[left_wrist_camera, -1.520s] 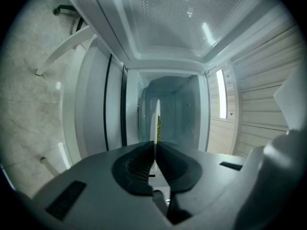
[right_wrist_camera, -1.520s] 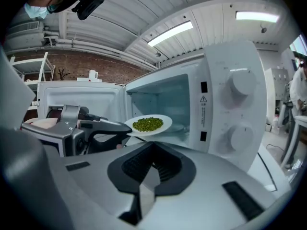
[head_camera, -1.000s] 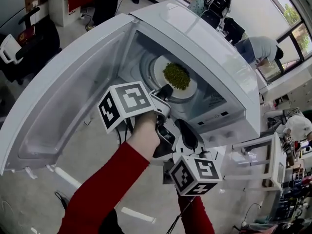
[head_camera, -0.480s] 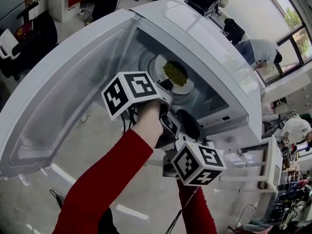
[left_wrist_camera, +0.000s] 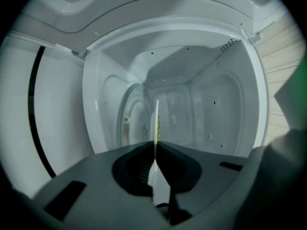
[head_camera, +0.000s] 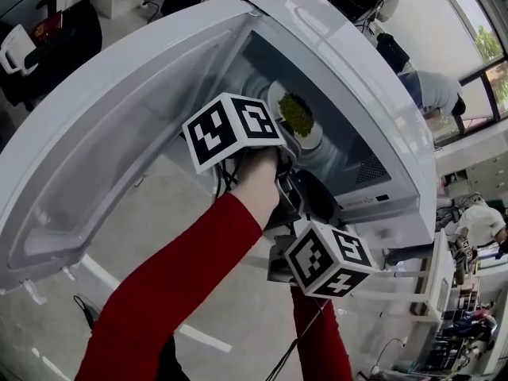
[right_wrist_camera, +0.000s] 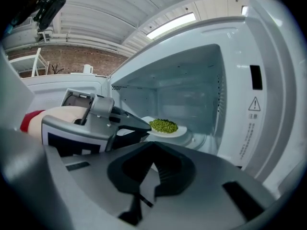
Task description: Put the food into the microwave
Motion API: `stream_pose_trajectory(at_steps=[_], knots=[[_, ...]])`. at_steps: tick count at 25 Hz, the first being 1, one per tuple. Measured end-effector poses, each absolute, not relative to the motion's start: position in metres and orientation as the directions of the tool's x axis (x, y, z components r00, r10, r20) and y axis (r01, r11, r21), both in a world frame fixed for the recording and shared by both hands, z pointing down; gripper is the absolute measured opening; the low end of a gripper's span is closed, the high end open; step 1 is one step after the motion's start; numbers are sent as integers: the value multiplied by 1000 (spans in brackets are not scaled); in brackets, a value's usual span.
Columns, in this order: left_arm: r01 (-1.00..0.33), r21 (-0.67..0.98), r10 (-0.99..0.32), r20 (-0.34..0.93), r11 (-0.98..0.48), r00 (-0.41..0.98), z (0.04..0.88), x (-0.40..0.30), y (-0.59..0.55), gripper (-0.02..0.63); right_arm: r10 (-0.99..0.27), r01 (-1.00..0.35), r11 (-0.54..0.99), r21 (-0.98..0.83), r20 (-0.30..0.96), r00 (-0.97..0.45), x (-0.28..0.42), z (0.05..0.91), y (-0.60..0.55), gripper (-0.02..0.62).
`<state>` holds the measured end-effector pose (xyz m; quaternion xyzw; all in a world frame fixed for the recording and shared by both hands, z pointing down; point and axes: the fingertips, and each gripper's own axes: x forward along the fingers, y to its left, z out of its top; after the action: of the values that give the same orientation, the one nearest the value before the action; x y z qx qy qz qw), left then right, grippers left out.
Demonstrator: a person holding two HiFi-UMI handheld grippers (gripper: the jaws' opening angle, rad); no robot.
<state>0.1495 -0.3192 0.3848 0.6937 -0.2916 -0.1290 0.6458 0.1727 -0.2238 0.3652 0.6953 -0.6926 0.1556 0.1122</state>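
"Left gripper view: what are your left fingers (left_wrist_camera: 136, 169) on?"

"Clamped on the plate (right_wrist_camera: 180, 132) rim; its food (right_wrist_camera: 163, 125) sits inside the microwave (head_camera: 349, 78). My right fingers (right_wrist_camera: 165, 172) are together, empty, near the opening."

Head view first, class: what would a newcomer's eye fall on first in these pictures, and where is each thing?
The white microwave fills the scene, its door wide open at the head view's left. Inside the cavity is a heap of green food on a white plate, whose near rim the left gripper is shut on. The right gripper hangs lower, out in front, shut and empty.
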Motion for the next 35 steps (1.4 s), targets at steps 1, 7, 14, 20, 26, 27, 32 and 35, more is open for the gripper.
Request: stream_pose_trajectory(at_steps=[1,7,14,20,26,27,32,35], knots=[[-241,971,-570,200,3,797,385,150,-319,21,-928,-998,-17,-57,372,-6,173,365,-224,14],[-289,957,-553,244,5,797,384,151,-324,21,-929,-998,-26,-57,371,3,175,362,-228,14],[-332,943,-537,283,6,794,389,151,-326,25,-927,-999,-34,-41,375,16,177,362,-229,14],[-399,917,-517,333,-18,788,393,153,-328,25,-924,-999,-38,-25,382,25,178,363,-229,14],[-489,868,-507,383,-89,772,390,153,-330,58,-921,-999,-42,-16,389,32,184,359,-229,14],[-509,855,-505,395,-104,767,389,153,-331,81,-921,-999,-41,-15,388,32,184,358,-229,14],[-617,762,-514,456,-196,727,389,148,-335,104,-924,-1000,-31,-3,382,28,182,354,-231,14],[-660,701,-553,449,-269,702,384,146,-343,109,-925,-1000,-28,2,378,27,181,353,-232,14]])
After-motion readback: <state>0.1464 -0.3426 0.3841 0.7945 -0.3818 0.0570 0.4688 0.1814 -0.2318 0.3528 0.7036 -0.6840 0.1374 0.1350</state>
